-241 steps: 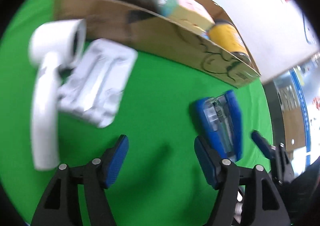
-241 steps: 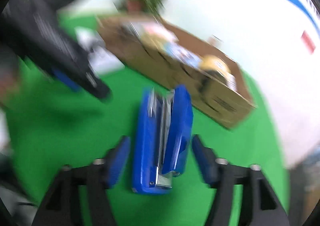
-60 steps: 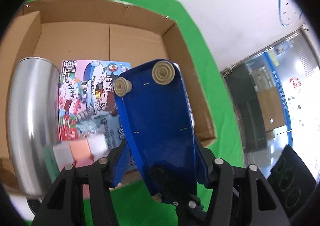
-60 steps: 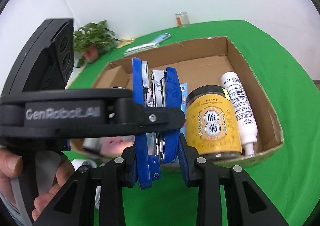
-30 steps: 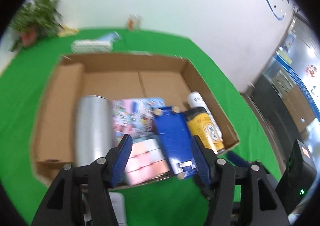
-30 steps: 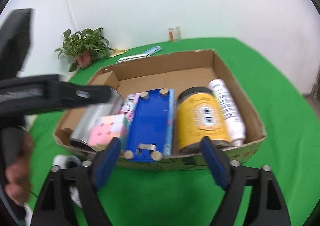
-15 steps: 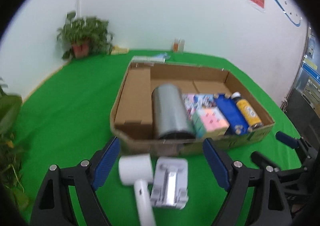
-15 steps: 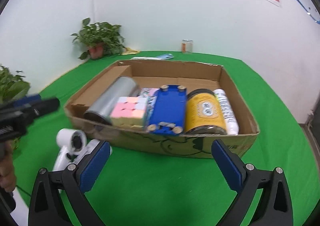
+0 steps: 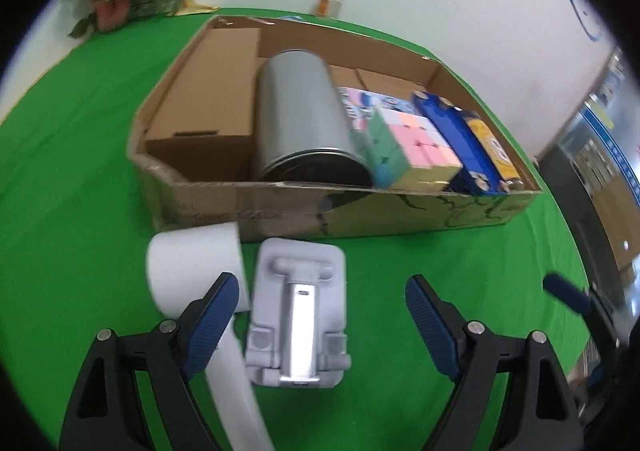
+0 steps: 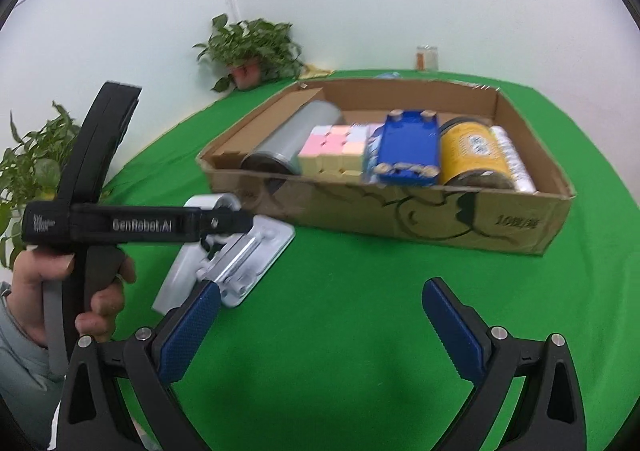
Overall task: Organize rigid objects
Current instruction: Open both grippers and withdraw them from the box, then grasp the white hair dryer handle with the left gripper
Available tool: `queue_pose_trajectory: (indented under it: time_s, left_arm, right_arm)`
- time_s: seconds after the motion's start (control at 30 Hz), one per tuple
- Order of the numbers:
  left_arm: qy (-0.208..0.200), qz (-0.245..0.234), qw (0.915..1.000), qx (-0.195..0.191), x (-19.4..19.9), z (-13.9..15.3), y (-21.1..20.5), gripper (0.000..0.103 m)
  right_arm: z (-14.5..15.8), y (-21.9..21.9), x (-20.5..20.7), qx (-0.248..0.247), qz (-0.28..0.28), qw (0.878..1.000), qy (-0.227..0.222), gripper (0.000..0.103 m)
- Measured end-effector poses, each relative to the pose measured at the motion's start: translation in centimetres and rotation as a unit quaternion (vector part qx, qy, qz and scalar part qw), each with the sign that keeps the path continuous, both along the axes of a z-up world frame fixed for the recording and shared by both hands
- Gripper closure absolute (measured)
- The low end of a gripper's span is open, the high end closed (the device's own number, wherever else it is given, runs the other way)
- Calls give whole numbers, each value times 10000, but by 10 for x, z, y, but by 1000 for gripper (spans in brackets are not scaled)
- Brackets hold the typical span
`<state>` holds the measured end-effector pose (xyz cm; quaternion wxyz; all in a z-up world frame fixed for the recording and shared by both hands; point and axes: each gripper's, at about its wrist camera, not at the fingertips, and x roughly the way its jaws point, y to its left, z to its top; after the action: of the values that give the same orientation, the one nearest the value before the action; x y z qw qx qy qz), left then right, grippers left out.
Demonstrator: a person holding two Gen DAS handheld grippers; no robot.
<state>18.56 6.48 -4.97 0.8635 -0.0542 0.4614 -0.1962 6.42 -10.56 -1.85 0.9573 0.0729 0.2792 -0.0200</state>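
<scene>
A cardboard box point(image 9: 280, 207) point(image 10: 440, 219) on the green table holds a silver can point(image 9: 300, 123), a pastel cube point(image 9: 420, 147), a blue stapler point(image 9: 456, 143) point(image 10: 408, 151) lying underside up, a yellow jar point(image 10: 472, 151) and a white bottle point(image 10: 512, 159). In front of the box lie a grey folding stand point(image 9: 298, 315) point(image 10: 248, 255) and a white handheld device point(image 9: 196, 271). My left gripper point(image 9: 320, 315) is open and empty, its fingers around the stand and above it. My right gripper point(image 10: 320, 327) is open and empty over bare green cloth in front of the box.
A brown carton point(image 9: 216, 99) fills the box's left end. Potted plants point(image 10: 252, 47) and a small glass jar point(image 10: 426, 57) stand at the table's far edge by the white wall. The left gripper's body point(image 10: 120, 223) and hand show at the left of the right wrist view.
The blue stapler was let go into the box between the cube and the yellow jar. Both grippers opened and pulled back. The left gripper has come down close over the grey stand.
</scene>
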Motion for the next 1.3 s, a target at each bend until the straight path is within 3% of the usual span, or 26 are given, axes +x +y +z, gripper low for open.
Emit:
queue_pose_trajectory:
  time_s: [0.03, 0.17, 0.2, 0.3, 0.37, 0.47, 0.57, 0.63, 0.67, 0.7, 0.73, 0.77, 0.9, 1.03, 1.2, 1.3]
  left_arm:
    - [80, -112, 9999, -96, 1, -1, -3, 18]
    - [670, -291, 9965, -398, 3, -19, -11, 20]
    - [632, -250, 9969, -396, 1, -22, -11, 20]
    - [614, -210, 9969, -437, -4, -22, -12, 20]
    - [661, -225, 9958, -589, -6, -21, -10, 20]
    - [727, -252, 9941, -769, -7, -20, -8, 20]
    - [684, -118, 9943, -810, -12, -20, -4, 20]
    - [499, 9, 9951, -851, -19, -14, 6, 20]
    - [354, 61, 9959, -834, -22, -9, 10, 20]
    - [180, 108, 9966, -798, -26, -4, 13, 19]
    - [-32, 166, 9974, -702, -31, 2, 19, 19]
    - [-152, 193, 9978, -611, -33, 6, 22, 19]
    - [-257, 347, 9990, -90, -40, 13, 42, 18]
    - [372, 771, 9963, 101, -32, -11, 76, 18]
    - [997, 842, 9904, -457, -35, -43, 92, 21]
    - [1169, 590, 9878, -842, -36, -48, 85, 44]
  right_arm:
    - [3, -6, 1, -8, -67, 10000, -62, 7]
    - [16, -26, 17, -3, -361, 9992, -152, 55]
    - [20, -32, 25, 21, -394, 9990, -195, 68]
    - [25, -41, 48, -27, -464, 9987, -219, 90]
    - [20, -45, 66, -18, -456, 9989, -73, 98]
    - [19, -46, 78, -100, -512, 9986, -80, 97]
    - [21, -46, 77, -2, -476, 9987, -183, 96]
    - [20, -38, 64, -11, -367, 9989, -290, 86]
    - [17, -31, 56, -130, -298, 9990, -295, 60]
    - [13, -22, 47, -204, -273, 9989, -319, 22]
    - [8, -16, 40, -214, -246, 9988, -369, 7]
    - [4, -11, 32, -176, -197, 9988, -422, 1]
    - [-25, 15, 30, -21, 404, 9992, 67, 1]
    - [-44, 25, 47, 678, 634, 9940, 580, 1]
    - [-52, 52, 65, 785, 1030, 9868, 978, 1]
    - [-53, 71, 60, 616, 1356, 9842, 960, 1]
